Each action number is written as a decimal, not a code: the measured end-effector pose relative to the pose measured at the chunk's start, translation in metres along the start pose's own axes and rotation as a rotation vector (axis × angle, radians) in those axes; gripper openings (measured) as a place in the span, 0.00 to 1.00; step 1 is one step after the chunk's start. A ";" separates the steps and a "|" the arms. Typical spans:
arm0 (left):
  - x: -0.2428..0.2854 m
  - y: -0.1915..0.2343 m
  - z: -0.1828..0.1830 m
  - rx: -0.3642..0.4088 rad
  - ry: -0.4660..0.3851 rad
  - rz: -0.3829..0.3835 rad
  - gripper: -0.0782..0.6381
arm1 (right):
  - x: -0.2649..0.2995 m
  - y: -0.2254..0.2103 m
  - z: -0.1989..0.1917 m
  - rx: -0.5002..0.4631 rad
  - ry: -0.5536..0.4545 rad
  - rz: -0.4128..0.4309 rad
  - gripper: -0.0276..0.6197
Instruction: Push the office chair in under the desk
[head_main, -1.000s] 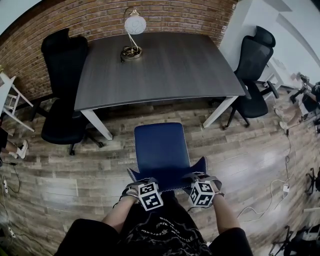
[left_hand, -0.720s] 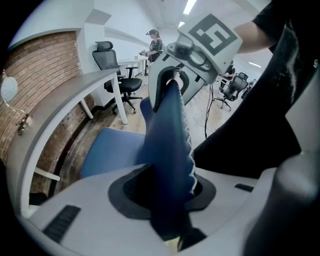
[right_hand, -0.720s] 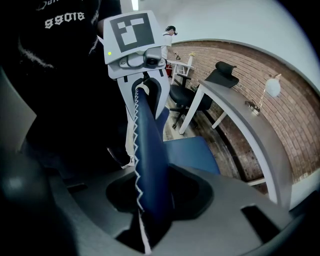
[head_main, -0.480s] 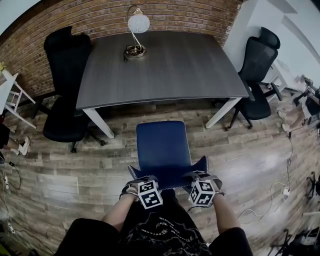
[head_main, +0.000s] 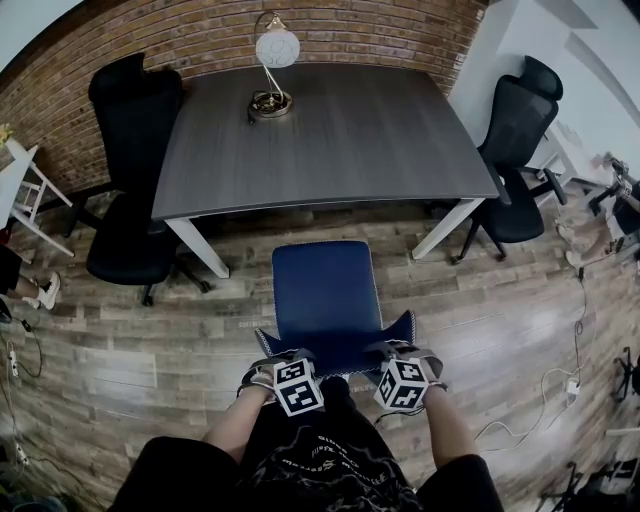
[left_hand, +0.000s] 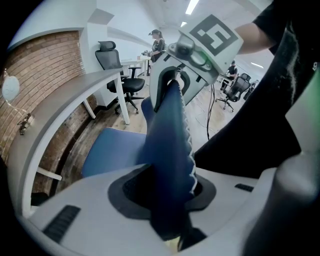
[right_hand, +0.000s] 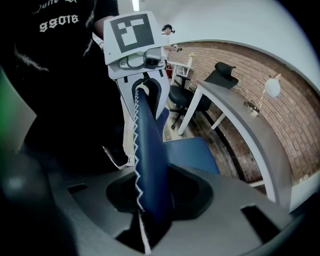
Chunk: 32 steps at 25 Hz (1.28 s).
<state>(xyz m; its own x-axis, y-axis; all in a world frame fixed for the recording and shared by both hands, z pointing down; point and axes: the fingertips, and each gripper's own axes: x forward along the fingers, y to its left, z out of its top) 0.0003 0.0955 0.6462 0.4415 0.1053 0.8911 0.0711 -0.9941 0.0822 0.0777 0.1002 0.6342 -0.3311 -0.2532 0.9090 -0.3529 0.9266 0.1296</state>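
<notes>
Two grips: left gripper (head_main: 278, 362) and right gripper (head_main: 398, 352) each pinch the office chair (head_main: 322, 290) backrest (head_main: 335, 352) top | chair on floor (head_main: 150, 340), seat just short of table (head_main: 330, 140) | push evenly, straight between table legs (head_main: 195, 248).

Counts: one blue office chair (head_main: 322, 290) stood near centre. Two black office chairs were present: a left black chair (head_main: 125, 180) and a right black chair (head_main: 512, 150). One table (head_main: 340, 140), far centre, carried one lamp (head_main: 272, 60). Two grippers appeared: left gripper (head_main: 272, 364), right gripper (head_main: 404, 352).
</notes>
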 end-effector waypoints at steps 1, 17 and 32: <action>0.000 0.001 0.000 -0.001 0.000 0.001 0.28 | 0.000 -0.001 0.000 -0.001 -0.001 0.001 0.20; 0.003 0.018 0.006 -0.020 -0.003 0.004 0.29 | 0.003 -0.019 -0.002 -0.017 -0.005 0.011 0.20; 0.005 0.034 0.012 -0.022 -0.006 0.009 0.29 | 0.005 -0.036 -0.004 -0.021 -0.015 0.003 0.20</action>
<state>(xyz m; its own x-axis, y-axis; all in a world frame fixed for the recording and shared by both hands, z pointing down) 0.0151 0.0627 0.6481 0.4477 0.0961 0.8890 0.0470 -0.9954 0.0840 0.0924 0.0664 0.6356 -0.3454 -0.2541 0.9034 -0.3331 0.9332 0.1351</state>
